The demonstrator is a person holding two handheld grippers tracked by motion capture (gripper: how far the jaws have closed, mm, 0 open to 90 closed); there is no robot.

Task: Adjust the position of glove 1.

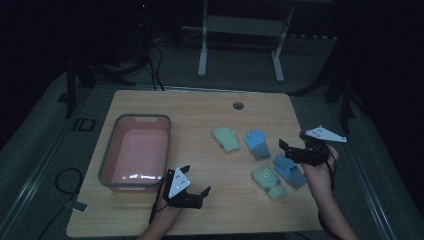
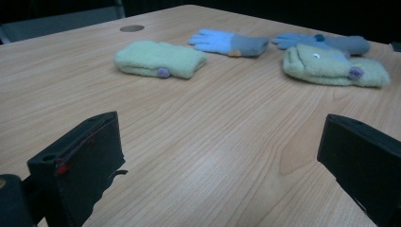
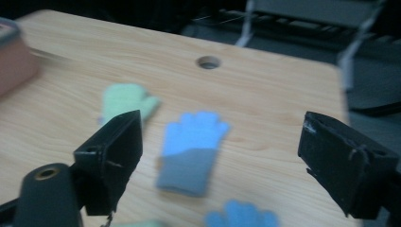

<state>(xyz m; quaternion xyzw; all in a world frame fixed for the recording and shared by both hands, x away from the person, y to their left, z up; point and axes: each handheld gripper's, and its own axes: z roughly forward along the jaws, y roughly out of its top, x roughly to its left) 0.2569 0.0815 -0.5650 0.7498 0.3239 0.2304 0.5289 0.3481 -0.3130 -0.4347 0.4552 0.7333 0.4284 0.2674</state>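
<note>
Two pairs of small gloves lie right of the table's middle: a green mitten (image 1: 226,138), a blue glove (image 1: 257,143), a second blue glove (image 1: 290,170) and a second green mitten (image 1: 268,182). My right gripper (image 1: 292,141) hovers open just right of the blue gloves. In the right gripper view its jaws (image 3: 222,132) frame the blue glove (image 3: 191,151) below without touching it. My left gripper (image 1: 196,180) rests open near the front edge, beside the basin. Its jaws (image 2: 222,142) hold nothing and face the gloves, with a green mitten (image 2: 158,57) farther off.
A pink basin (image 1: 111,150) with a grey rim stands empty on the table's left half. A round cable hole (image 1: 238,105) sits near the far edge. A white-legged stand (image 1: 202,55) is on the floor beyond the table.
</note>
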